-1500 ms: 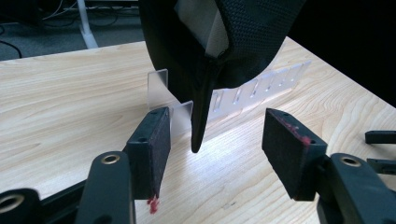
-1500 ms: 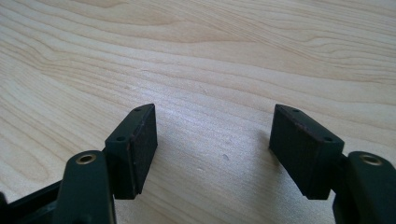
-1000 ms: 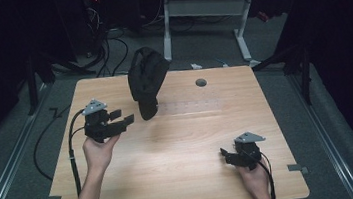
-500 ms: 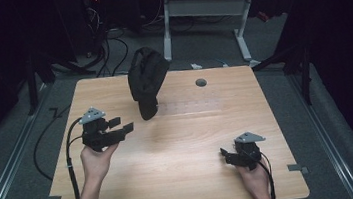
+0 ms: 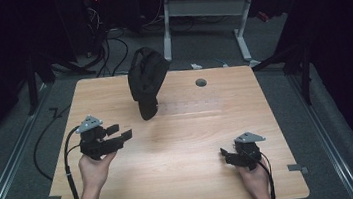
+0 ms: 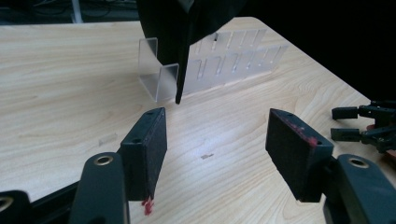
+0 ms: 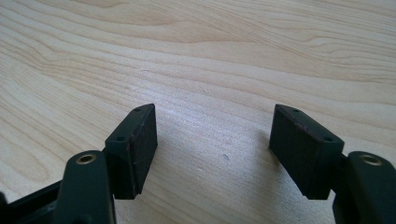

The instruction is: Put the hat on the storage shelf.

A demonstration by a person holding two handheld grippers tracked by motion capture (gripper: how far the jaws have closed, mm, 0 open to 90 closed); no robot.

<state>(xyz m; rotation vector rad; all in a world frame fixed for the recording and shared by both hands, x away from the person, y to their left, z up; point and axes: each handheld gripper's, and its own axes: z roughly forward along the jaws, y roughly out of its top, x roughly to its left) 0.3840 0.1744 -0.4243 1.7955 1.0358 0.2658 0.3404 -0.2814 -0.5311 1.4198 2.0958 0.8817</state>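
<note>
Black cap (image 5: 146,80), clear rack (image 6: 212,63), light wood-grain counter (image 5: 181,154). Left tongs (image 5: 118,134) black with a grey top plate, red smears on pads (image 6: 299,135).

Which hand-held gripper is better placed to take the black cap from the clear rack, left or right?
Probably the left hand-held gripper: its open jaws point at the black cap on the clear rack. The right hand-held gripper rests farther away, near the table's front edge.

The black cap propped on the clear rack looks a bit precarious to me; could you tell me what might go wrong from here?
The black cap leans on one end of the light clear rack, so it may topple or tip the rack. The open left hand-held gripper points at them and could nudge either.
</note>
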